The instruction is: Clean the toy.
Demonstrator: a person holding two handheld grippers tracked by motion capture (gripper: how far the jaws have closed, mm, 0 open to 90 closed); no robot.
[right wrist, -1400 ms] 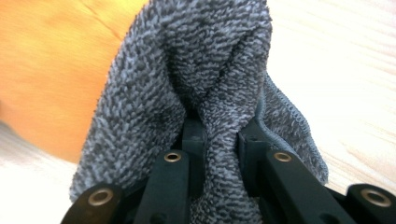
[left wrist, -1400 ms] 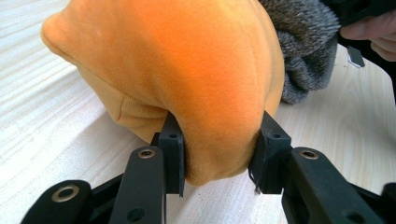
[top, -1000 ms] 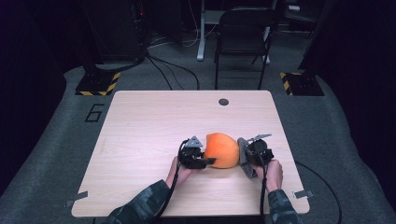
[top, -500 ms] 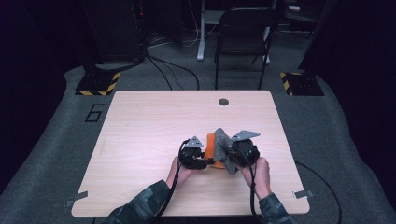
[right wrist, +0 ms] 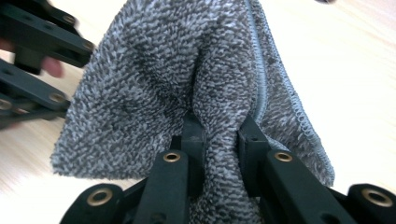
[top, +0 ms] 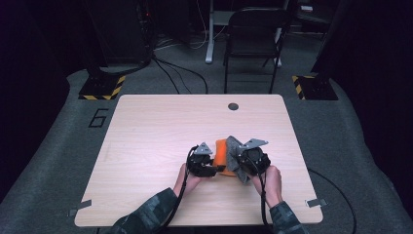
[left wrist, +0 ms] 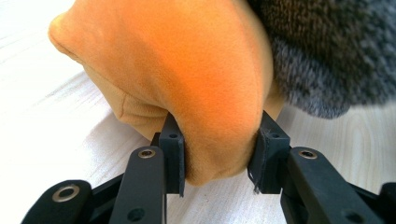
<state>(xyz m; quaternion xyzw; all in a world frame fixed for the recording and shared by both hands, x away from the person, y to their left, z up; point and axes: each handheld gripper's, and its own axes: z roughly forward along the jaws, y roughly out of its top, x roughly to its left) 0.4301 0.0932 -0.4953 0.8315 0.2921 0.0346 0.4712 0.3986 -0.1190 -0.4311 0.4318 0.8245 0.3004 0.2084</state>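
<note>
An orange plush object (top: 221,155) lies on the wooden table (top: 146,136), right of the middle and toward the front. My left gripper (top: 210,168) is shut on its left end; in the left gripper view both pads dent the soft orange object (left wrist: 187,74). A grey terry cloth (top: 234,148) is draped over the object's right side. My right gripper (top: 243,165) is shut on a bunched fold of the grey cloth (right wrist: 196,70), which hangs lifted between its jaws. The grey cloth (left wrist: 327,46) overlaps the orange object at the upper right of the left gripper view.
A small dark round disc (top: 233,106) sits near the table's far edge. A black chair (top: 253,29) stands on the grey floor beyond the table. Yellow-and-black striped blocks (top: 102,87) lie at the far left and far right. The left gripper's black arms (right wrist: 32,42) show in the right gripper view.
The right gripper has moved left toward the orange object and risen, bringing the grey cloth up and over the object's right side. The left gripper has kept still on the orange object.
</note>
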